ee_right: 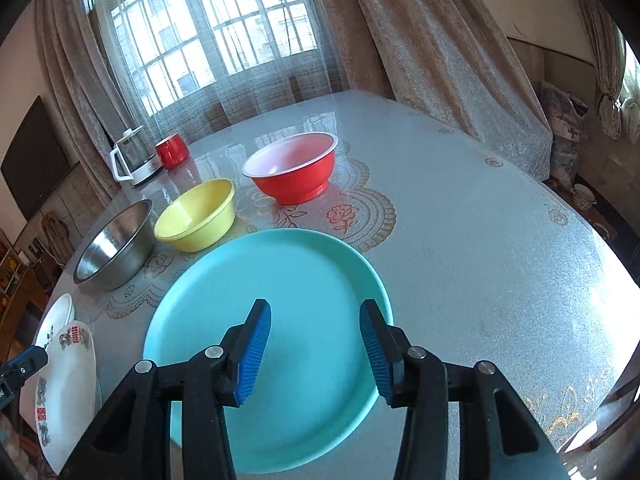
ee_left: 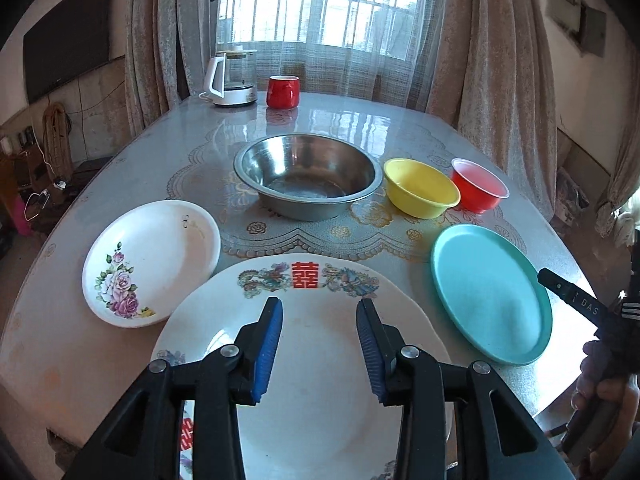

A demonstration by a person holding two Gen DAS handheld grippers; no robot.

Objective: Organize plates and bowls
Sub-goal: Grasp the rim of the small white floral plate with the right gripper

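Observation:
My left gripper (ee_left: 319, 306) is open and empty above a large white plate with a red double-happiness mark (ee_left: 320, 360). A white flowered plate (ee_left: 160, 256) lies to its left, a teal plate (ee_left: 492, 292) to its right. Behind stand a steel bowl (ee_left: 308, 176), a yellow bowl (ee_left: 420, 188) and a red bowl (ee_left: 478, 184). My right gripper (ee_right: 315, 312) is open and empty above the teal plate (ee_right: 288, 280). The right wrist view also shows the red bowl (ee_right: 294, 168), yellow bowl (ee_right: 196, 214), steel bowl (ee_right: 116, 244) and the large white plate (ee_right: 66, 384).
A glass kettle (ee_left: 234, 76) and a red mug (ee_left: 283, 91) stand at the table's far edge near the curtains. The table (ee_right: 480, 260) has a lace-patterned glossy cover. The right gripper's tip (ee_left: 568, 292) shows at the teal plate's right edge.

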